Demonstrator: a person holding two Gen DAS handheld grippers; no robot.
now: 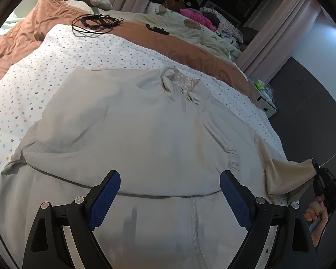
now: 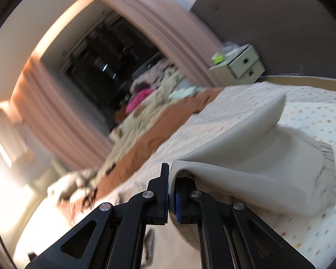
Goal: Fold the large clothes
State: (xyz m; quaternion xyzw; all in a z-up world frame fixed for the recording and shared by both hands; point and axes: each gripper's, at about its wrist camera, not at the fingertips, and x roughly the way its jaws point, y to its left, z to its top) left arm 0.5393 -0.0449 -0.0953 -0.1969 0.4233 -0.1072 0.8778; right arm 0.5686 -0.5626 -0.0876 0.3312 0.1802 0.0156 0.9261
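the bed (image 1: 62,51) is carrying everything here, its dotted white sheet spreading under the work and an orange quilt (image 1: 22,33) bunching along the far side with loose clothes piling beyond it. a small white drawer unit (image 2: 242,65) is standing off the bed's far corner. the grey zip-up top (image 1: 145,121) is lying front-up across the sheet, collar pointing away, zip running down the middle toward the near edge, one sleeve trailing off to the left.

the right gripper (image 2: 169,192) is pinching the cuff end of the other sleeve (image 2: 257,163) between closed jaws, and the cloth is draping from it in a soft sagging fold, showing a fleecy tan inside in the left wrist view. the right wrist view is blurring, so the exact bite is hard to read, though fabric is plainly wrapping over one finger. the left gripper (image 1: 170,192) is hovering over the lower front of the top with jaws standing wide and nothing between them.

this garment is looking light, limp and thick-napped: it is likely drooping wherever unsupported and holding no crease by itself. seams, cuffs and the hem band are probably offering the firmest purchase, since a single layer mid-panel is liable to slide or bunch.
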